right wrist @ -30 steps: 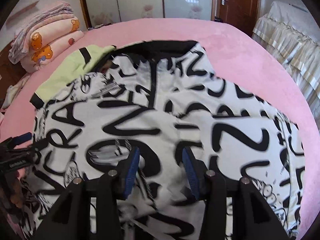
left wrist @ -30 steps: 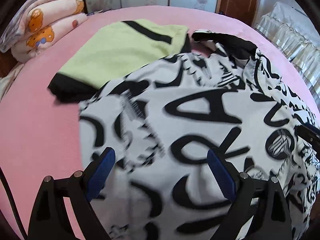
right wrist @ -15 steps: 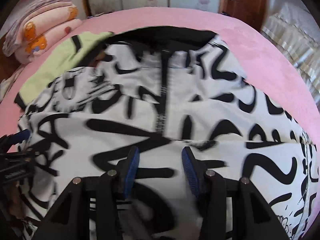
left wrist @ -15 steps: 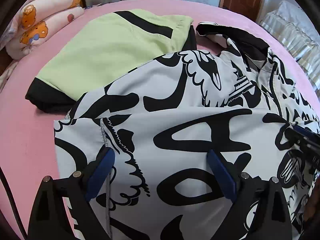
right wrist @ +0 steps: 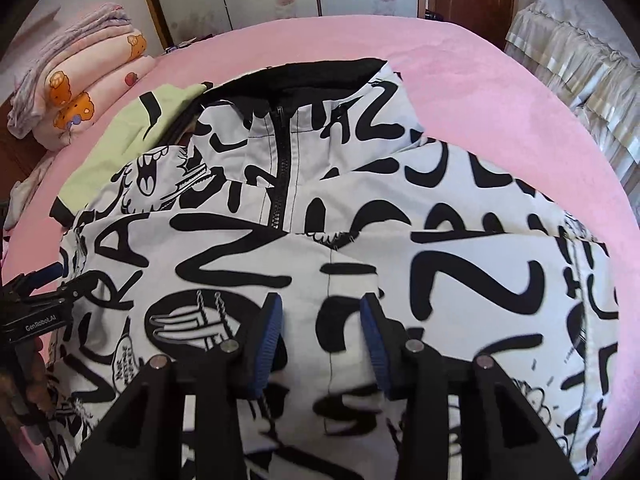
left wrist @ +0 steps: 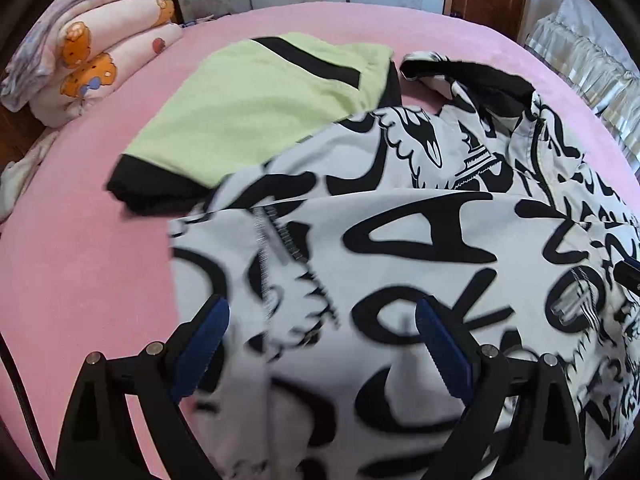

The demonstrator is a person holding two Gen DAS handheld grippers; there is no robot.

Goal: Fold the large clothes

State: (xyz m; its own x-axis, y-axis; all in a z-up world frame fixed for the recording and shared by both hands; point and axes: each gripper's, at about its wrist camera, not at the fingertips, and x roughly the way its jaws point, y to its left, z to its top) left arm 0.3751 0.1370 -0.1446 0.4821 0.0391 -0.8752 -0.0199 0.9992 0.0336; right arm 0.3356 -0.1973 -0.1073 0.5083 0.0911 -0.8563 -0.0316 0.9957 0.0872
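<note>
Left wrist view, from left to right: folded blankets (left wrist: 92, 52) with an orange bear print are stacked at the bed's far-left corner; a pink bed (left wrist: 80, 272) carries everything else; a lime-green garment (left wrist: 248, 112) with black bands lies flat, its near edge overlapped by the black-and-white lettered jacket (left wrist: 420, 240). The left gripper (left wrist: 322, 332) hangs over the jacket's near-left part with its blue-padded jaws spread wide, cloth visible between them but not pinched. At the far right edge a dark tip of the right gripper (left wrist: 628, 272) shows over the jacket.

Right wrist view, from left to right: the left gripper (right wrist: 44, 296) enters at the left margin beside the jacket's edge; the blankets (right wrist: 76, 92) and green garment (right wrist: 132, 136) lie beyond; the jacket (right wrist: 360, 208) spreads across the middle of the bed (right wrist: 500, 100), zipper closed, black-lined collar farthest away, its lower part folded up over the chest. The right gripper (right wrist: 322, 328) sits above this folded layer, jaws at a moderate gap with nothing clamped.
</note>
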